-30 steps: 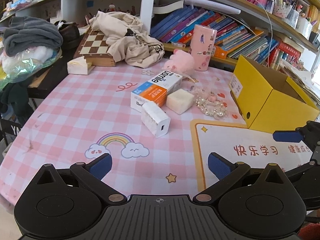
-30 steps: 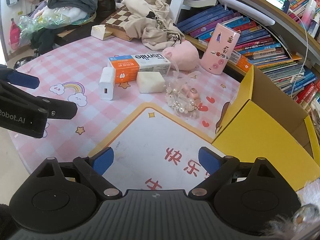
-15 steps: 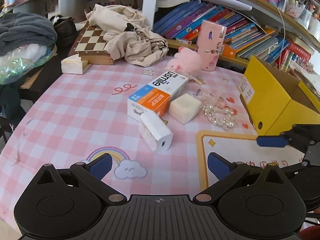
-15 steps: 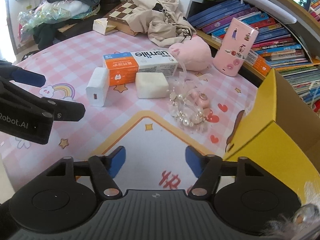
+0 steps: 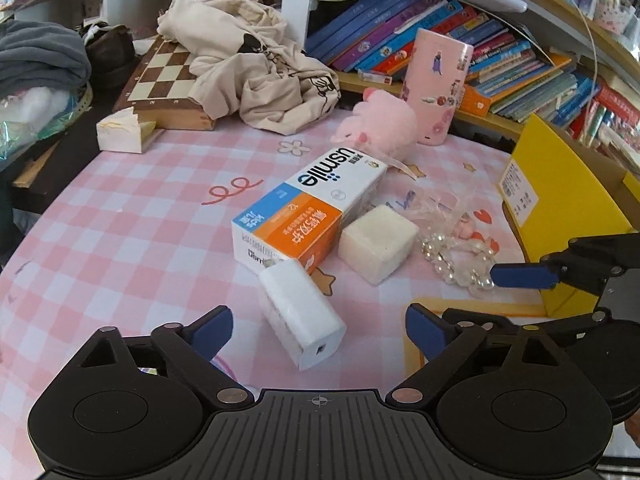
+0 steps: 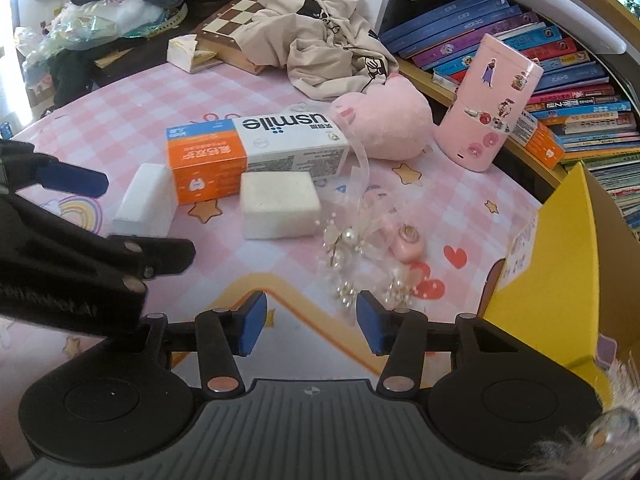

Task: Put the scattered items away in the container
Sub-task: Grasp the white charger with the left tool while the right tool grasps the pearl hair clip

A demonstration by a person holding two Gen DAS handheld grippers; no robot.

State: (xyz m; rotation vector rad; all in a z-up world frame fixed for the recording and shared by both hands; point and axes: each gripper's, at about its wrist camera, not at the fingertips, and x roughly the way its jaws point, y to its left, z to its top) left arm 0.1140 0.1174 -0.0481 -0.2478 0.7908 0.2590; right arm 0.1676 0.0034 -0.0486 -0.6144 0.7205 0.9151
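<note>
A white charger block [image 5: 302,314] lies between the open jaws of my left gripper [image 5: 319,331], touching neither. Behind it lie an orange-and-white usmile box [image 5: 308,210], a white cube [image 5: 378,242], a pearl bracelet in clear wrap [image 5: 460,258] and a pink plush [image 5: 384,124]. The yellow box [image 5: 560,200] stands at the right. My right gripper [image 6: 307,328] is half open and empty, just in front of the bracelet [image 6: 372,264]. In the right wrist view the charger [image 6: 144,204], usmile box [image 6: 256,152], cube [image 6: 278,204] and yellow box [image 6: 560,256] also show.
A pink cylinder [image 5: 438,88] stands by the plush. A beige cloth [image 5: 248,64] lies over a chessboard [image 5: 164,80] at the back. A tissue pack [image 5: 120,132] sits at the table's left edge. Bookshelves [image 5: 500,60] run behind. A yellow-bordered mat [image 6: 280,320] lies in front.
Both grippers have moved forward toward the items. The left now has the charger between its jaws. The right gripper's jaws have narrowed and come close to the bracelet.
</note>
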